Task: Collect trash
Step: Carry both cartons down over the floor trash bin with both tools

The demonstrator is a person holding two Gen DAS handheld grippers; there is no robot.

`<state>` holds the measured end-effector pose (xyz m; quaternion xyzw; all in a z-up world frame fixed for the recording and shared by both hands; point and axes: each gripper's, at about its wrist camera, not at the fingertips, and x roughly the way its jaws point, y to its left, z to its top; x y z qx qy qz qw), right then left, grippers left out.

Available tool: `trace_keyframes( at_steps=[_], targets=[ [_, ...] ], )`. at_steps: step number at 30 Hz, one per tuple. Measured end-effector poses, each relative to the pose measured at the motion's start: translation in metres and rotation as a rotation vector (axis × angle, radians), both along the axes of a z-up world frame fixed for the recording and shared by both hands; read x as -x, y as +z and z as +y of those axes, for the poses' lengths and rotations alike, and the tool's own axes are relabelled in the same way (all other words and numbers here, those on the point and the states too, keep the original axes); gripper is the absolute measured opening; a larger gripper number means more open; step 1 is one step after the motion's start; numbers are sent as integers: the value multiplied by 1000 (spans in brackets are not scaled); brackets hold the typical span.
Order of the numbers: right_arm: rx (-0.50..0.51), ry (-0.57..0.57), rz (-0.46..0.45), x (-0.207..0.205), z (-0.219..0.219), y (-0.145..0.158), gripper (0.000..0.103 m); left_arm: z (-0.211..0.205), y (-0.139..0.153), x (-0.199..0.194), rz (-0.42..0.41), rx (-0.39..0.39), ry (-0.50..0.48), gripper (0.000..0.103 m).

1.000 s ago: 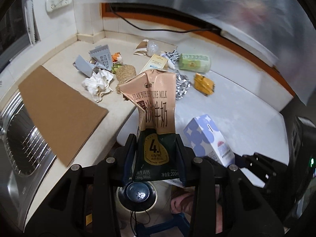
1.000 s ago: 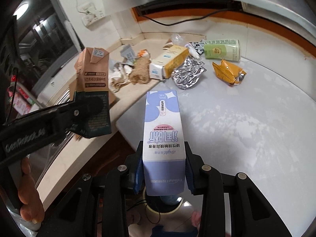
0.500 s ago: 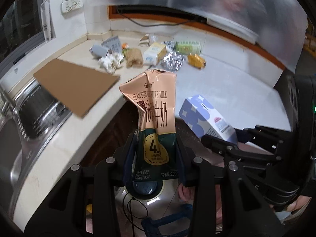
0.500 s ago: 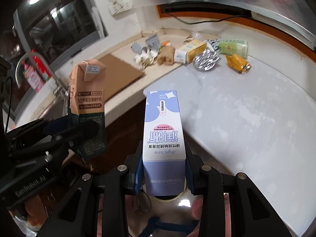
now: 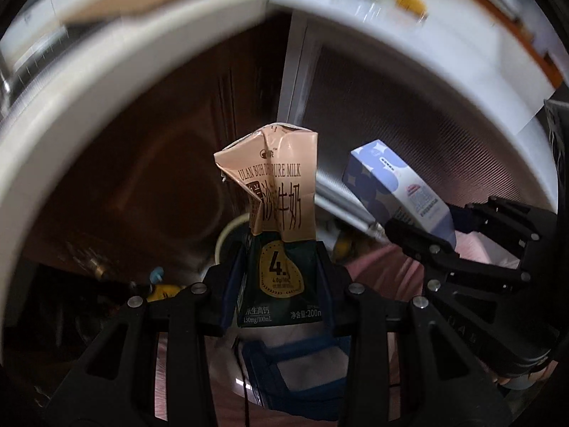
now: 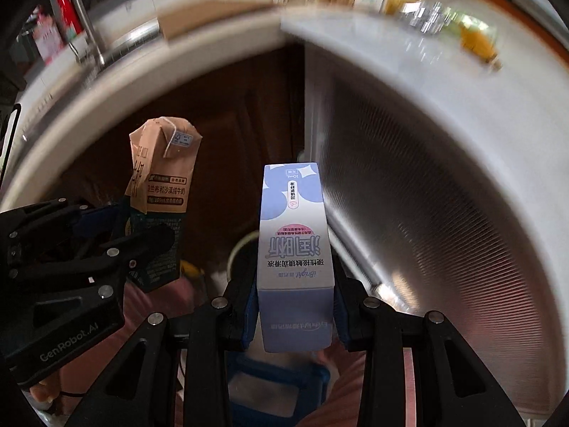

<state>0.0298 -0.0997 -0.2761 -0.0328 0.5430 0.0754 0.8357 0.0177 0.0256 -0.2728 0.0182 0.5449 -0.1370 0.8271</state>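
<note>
Left gripper: clenched on the milk carton, jaws pinching its dark green base from both sides, the crumpled peach top sticking out ahead of the tips.
Right gripper: clamped on the blue box, pads on its two long sides near the rear end, most of the box jutting forward past the jaws.
Why gripped low: my read, holding each by the near end leaves the far end free, so it can fall clear once the jaws part.
Pointing: both tilt steeply down, below the counter edge, toward the dark cupboard front.
Bin: a pale round rim shows just beyond the box's side, under the jaws; in the left view it peeks out behind the carton. Probably the drop spot, though most of it is hidden.
Side by side: carton sits left of the box, apart, not touching.
Leftover trash: blurred bits on the counter, far above both jaws.
Risk: the carton's dented shape may snag a pad on release.
</note>
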Motion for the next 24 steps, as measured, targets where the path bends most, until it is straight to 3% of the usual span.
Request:
trace_keyframes(
  at_steps=[7,15,24],
  targets=[
    [-60,-37,151,-24,6,-89,35,17,-85,-21,130,23,39,35],
    [-121,-76,244,-45,2,-173,35,17,-164,-48,237,28,56,35],
    [-132,-145,347,-69,-13,-224,35,8,-220,-78,302,-13,63,35]
  ],
)
